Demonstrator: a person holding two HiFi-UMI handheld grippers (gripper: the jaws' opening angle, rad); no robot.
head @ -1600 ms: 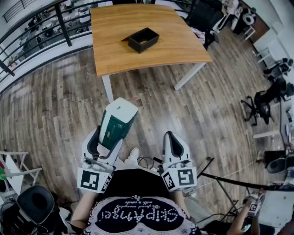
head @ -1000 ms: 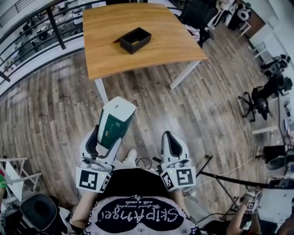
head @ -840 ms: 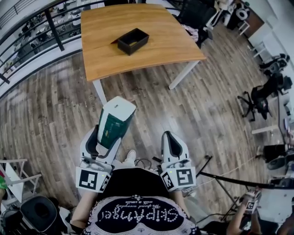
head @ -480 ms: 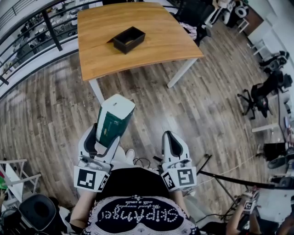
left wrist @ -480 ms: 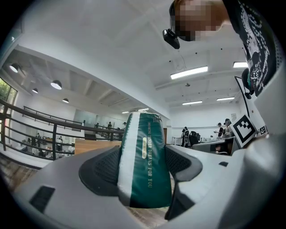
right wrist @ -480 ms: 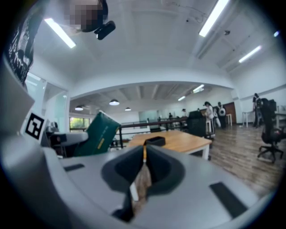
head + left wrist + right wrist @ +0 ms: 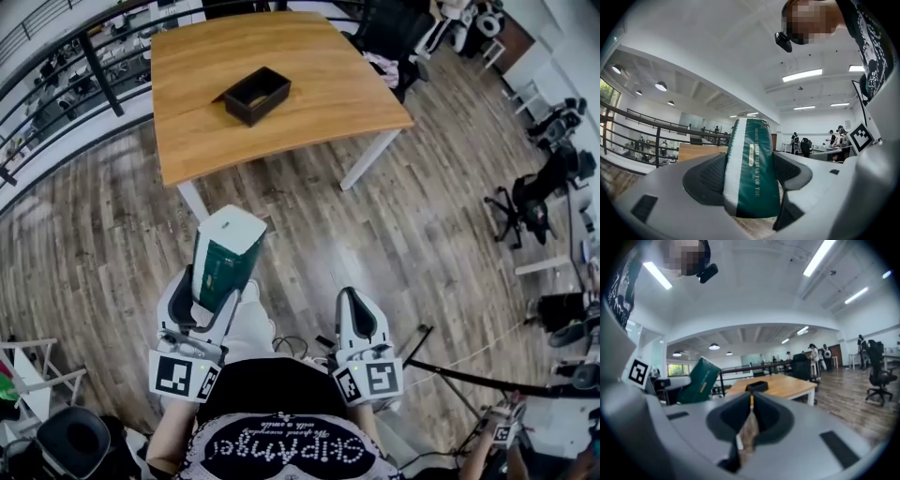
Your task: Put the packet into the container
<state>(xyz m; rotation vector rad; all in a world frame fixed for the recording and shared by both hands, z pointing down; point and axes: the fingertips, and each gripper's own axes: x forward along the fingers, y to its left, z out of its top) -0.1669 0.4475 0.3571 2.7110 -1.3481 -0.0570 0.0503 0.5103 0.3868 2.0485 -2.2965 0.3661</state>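
Left gripper view: one green-and-white packet (image 7: 753,187) reading "TENDER DREAMS FOR YOU" clamped in left hand-held gripper (image 7: 750,163), one black box container (image 7: 256,95) on wooden bench (image 7: 328,84) well ahead; right hand-held gripper (image 7: 751,408) closed, empty.

Overall light: bright, even, cool-white indoor light in all three views.
Sources: ceiling strip lights (image 7: 801,75) above and ahead of the left gripper (image 7: 750,174); more strips (image 7: 819,258) high over the right gripper (image 7: 751,409); round downlights far to the left gripper's left.
Glare: the strips burn out to plain white.
Sheen: pale on the packet (image 7: 752,161) between the left jaws.
Shadows: soft and faint, under the table (image 7: 309,94) ahead of both grippers.
Distortion: strong fisheye, with railings and floorboards bowed and gripper-view corners vignetted dark.
Focus: the right gripper's shell nearest the lens is blurred; the room beyond it is slightly soft.
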